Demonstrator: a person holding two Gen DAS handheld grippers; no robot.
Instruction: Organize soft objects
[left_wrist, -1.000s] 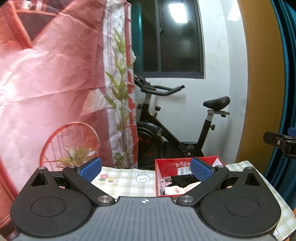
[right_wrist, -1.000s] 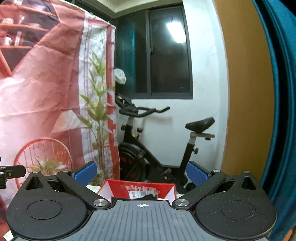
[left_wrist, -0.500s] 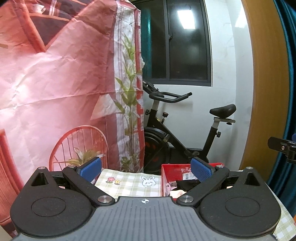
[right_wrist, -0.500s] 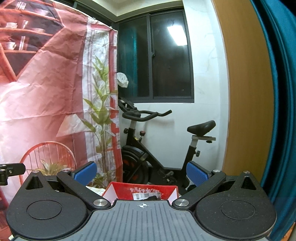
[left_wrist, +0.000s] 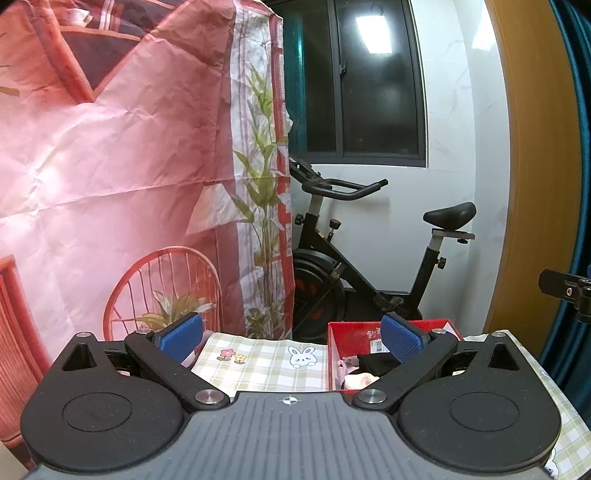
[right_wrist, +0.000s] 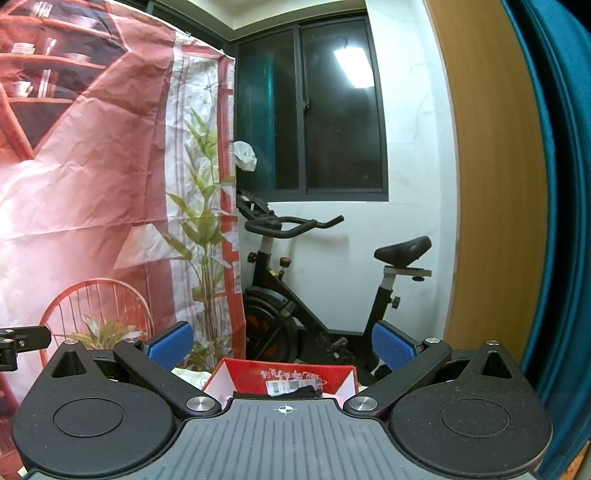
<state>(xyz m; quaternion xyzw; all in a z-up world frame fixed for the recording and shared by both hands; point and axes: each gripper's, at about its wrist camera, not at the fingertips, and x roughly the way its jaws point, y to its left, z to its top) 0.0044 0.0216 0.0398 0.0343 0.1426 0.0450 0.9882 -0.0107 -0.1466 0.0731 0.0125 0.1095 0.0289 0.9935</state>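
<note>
A: Start with the left wrist view. How do the fingers stand?

B: The left gripper (left_wrist: 290, 334) has its blue pads (left_wrist: 179, 331) spread wide, with nothing between them. It hangs above a table under a checked tablecloth (left_wrist: 258, 360) printed with a rabbit and flowers.

A: And the soft things?

B: They lie in a red box (left_wrist: 345, 338) on the cloth, toward the right. A black cloth (left_wrist: 373, 360) and a pale pink-and-white bundle (left_wrist: 356, 376) sit inside, low down, just behind and beside the right-hand finger. That finger's pad overlaps the box in the view, but I cannot tell whether it touches. The gap between the fingers lies over bare cloth, left of the box.

A: Anything else?

B: An exercise bike (left_wrist: 369, 266) stands behind the table, and a pink printed backdrop (left_wrist: 110, 166) hangs on the left. A bit of the other gripper pokes in at the right edge.

A: Now the right wrist view.

B: The right gripper (right_wrist: 282, 345) is also spread wide and empty. The red box (right_wrist: 291, 374) sits straight ahead and below, between the two fingers, well short of either pad. A white label and a dark cloth (right_wrist: 295, 392) show inside; the rest is hidden by the gripper's body.
</note>
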